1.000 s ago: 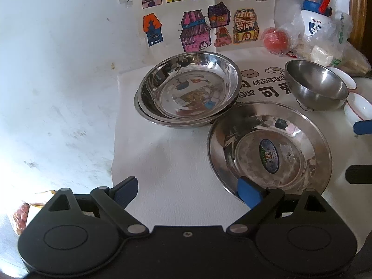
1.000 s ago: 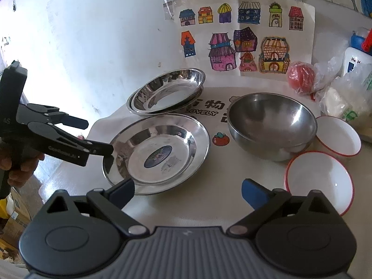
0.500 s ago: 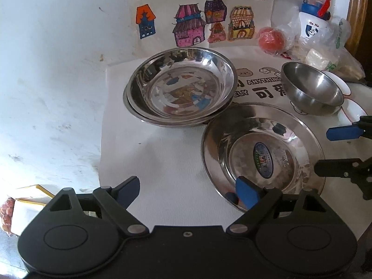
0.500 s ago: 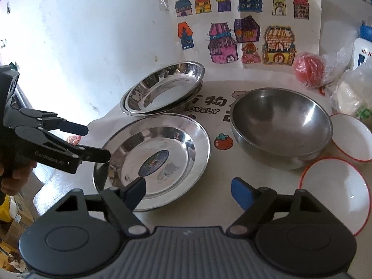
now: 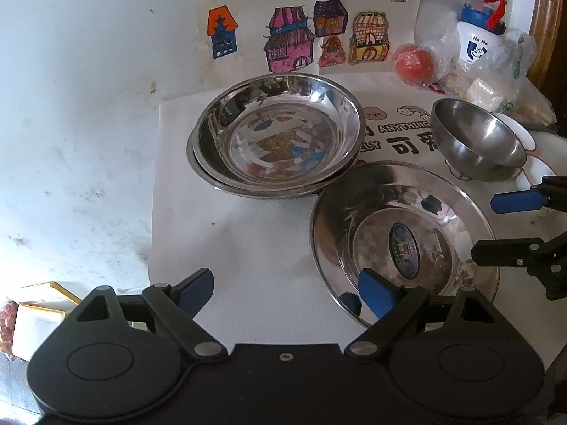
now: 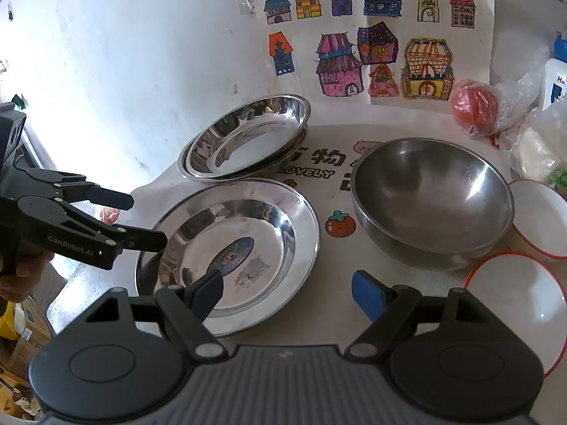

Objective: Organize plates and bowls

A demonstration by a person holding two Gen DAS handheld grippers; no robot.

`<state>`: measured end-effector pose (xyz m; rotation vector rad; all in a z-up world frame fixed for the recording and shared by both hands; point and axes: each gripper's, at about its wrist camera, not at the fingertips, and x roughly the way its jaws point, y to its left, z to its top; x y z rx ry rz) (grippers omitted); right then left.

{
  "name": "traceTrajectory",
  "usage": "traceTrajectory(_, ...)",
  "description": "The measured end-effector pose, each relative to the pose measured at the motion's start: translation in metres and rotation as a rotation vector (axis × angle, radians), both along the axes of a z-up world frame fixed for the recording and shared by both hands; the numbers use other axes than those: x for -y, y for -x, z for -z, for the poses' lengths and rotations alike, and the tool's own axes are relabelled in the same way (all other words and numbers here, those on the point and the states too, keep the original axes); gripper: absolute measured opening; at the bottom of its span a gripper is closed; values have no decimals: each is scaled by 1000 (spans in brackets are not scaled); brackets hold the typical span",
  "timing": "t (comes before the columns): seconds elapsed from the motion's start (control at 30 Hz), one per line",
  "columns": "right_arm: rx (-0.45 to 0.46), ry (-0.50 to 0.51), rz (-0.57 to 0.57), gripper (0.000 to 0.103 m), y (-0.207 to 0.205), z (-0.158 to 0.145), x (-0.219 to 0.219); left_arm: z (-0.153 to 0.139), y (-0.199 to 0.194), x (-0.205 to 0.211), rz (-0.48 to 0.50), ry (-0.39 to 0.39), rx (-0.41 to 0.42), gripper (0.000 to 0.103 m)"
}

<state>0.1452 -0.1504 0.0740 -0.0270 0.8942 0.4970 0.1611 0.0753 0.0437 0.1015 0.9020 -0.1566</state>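
Observation:
A steel plate with a sticker (image 5: 404, 233) (image 6: 230, 248) lies on the printed mat. My left gripper (image 5: 287, 290) (image 6: 140, 221) is open at its left rim, the right finger (image 5: 372, 290) hanging over the plate's inside. My right gripper (image 6: 287, 283) (image 5: 496, 226) is open at the opposite rim, left finger (image 6: 212, 283) above the plate. No pad presses on the rim. Behind stands a stack of two steel plates (image 5: 280, 141) (image 6: 244, 134). A steel bowl (image 6: 432, 194) (image 5: 478, 141) sits to the right, with two white red-rimmed bowls (image 6: 517, 301) (image 6: 538, 219) beside it.
A bagged tomato (image 6: 475, 109), a bottle (image 5: 476, 46) and plastic bags crowd the back right corner. Coloured house drawings (image 5: 301, 28) hang on the white wall behind. Beyond the table's left edge lie boxes (image 5: 35, 318) on the floor.
My right gripper has come in toward the sticker plate, its jaws a little narrower, and now shows at the right of the left wrist view. The left gripper has hardly moved.

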Motion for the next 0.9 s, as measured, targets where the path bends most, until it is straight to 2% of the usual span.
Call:
traceTrajectory(0.27,75,-38,-34,85,-15,-27,-9,-11,-8,-15,-71,8,45,90)
traceTrajectory(0.37,120,-37,-54,80,-33,-37,-22,-18,-20,-28,-116,13,74,90)
traceTrajectory(0.5,120,-35,-46,61,-72,-39,-42,-24,-47,-43,-169,-2,108,90)
traceTrajectory(0.57,103,-31,-24,56,-94,-37,-50,-23,-62,-51,-195,-4,107,90)
traceTrajectory(0.63,89,-24,-4,46,-111,-32,-55,-18,-79,-60,-222,9,97,90)
traceTrajectory(0.9,66,2,42,19,-146,-11,-62,0,-110,-84,-265,67,57,90)
